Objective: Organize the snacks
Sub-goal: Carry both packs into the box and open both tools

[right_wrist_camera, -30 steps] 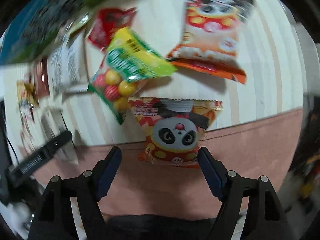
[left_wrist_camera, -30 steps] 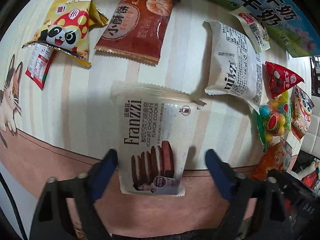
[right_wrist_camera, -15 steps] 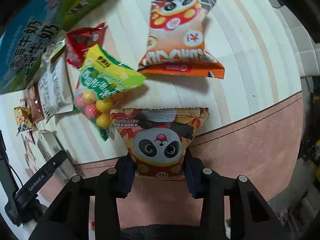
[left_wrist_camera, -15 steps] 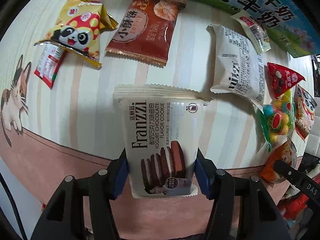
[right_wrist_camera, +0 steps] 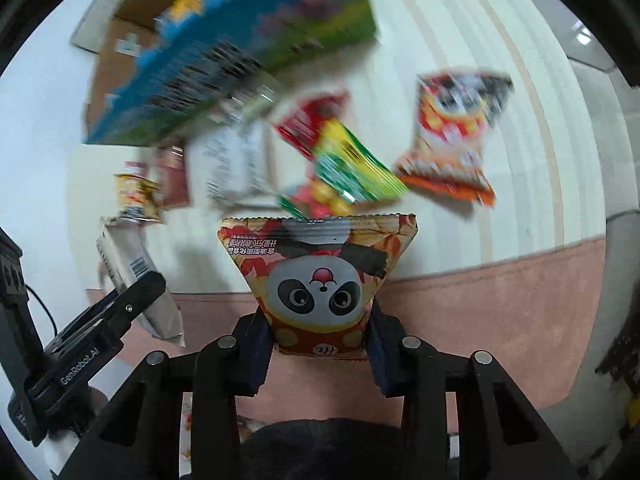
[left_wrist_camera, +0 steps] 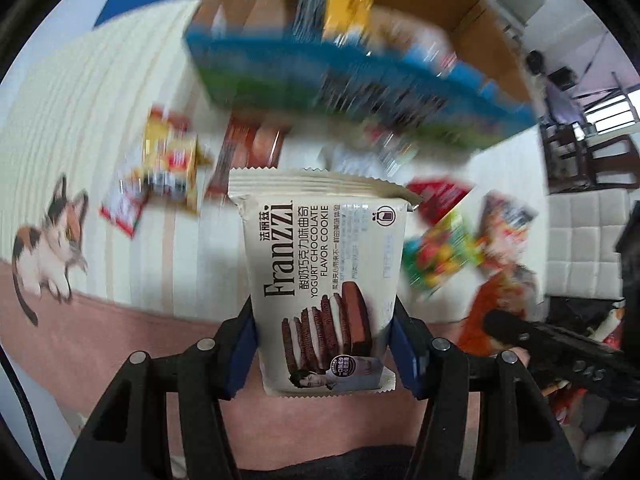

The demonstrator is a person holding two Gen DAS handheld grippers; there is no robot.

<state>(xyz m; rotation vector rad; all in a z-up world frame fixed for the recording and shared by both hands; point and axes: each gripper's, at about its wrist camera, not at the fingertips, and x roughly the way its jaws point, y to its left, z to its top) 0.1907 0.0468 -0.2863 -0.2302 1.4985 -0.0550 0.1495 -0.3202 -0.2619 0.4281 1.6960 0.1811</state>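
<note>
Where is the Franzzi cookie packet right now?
In the left wrist view, the Franzzi cookie packet sits centre frame, clamped in the left gripper, in front of the blue carton.

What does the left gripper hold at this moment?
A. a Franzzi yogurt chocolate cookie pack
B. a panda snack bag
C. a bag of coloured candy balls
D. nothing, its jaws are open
A: in the left wrist view the left gripper is closed on the lower sides of the Franzzi cookie pack.

Bright, even indoor light; both fisheye views curve at dark rims, backgrounds motion-blurred, held packets sharp.
</note>
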